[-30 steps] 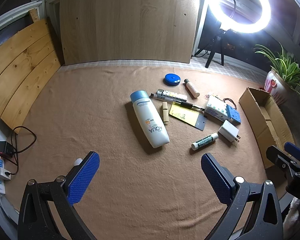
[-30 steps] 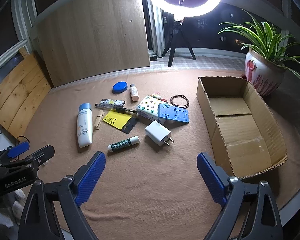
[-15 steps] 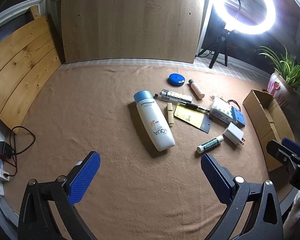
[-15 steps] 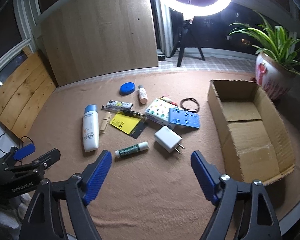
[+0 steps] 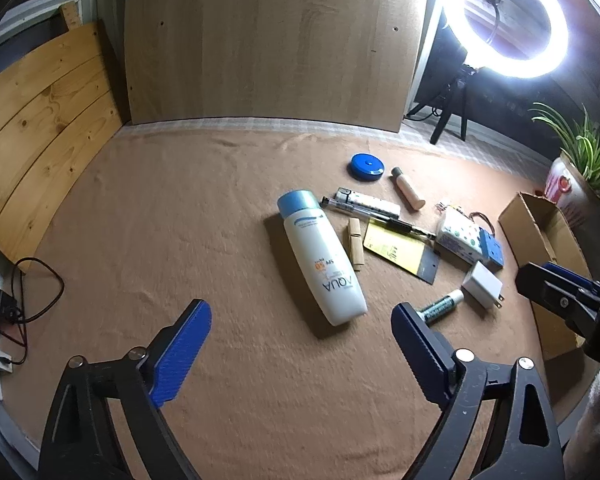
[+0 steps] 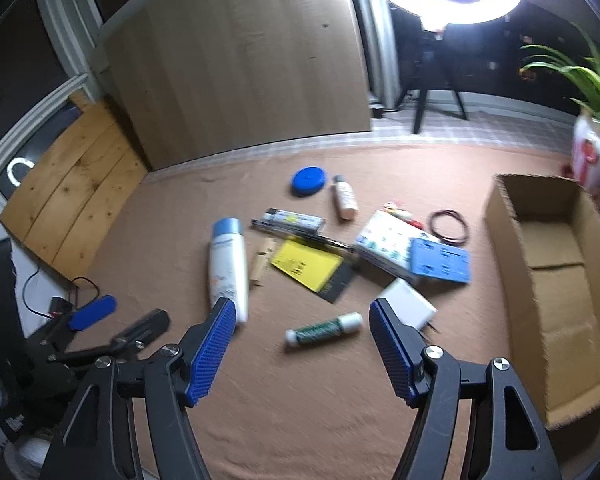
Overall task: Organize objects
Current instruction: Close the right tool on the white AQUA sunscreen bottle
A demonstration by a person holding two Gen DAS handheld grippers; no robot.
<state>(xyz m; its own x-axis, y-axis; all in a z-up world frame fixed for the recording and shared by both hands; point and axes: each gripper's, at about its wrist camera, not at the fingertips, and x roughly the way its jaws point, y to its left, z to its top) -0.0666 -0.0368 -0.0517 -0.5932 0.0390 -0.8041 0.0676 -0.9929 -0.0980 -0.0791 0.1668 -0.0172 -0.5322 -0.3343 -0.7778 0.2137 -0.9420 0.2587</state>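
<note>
nothing is sorted yet — the box (image 6: 556, 280) sits empty at the right, and everything lies loose on the cloth (image 5: 180, 220) beside it: bottle (image 5: 324, 260), patterned pack (image 6: 392, 244), yellow card (image 6: 308, 268), charger (image 6: 410, 306), blue lid (image 6: 308, 180), green stick (image 6: 324, 330). the left gripper (image 5: 300, 344) hangs wide above the cloth just short of the bottle, jaws closing, holding nothing. the right gripper (image 6: 302, 344) — narrower, also closing — frames the stick without touching it.

Right claw (image 6: 302, 342) closing, empty, above glue stick (image 6: 323, 329), seemingly.
</note>
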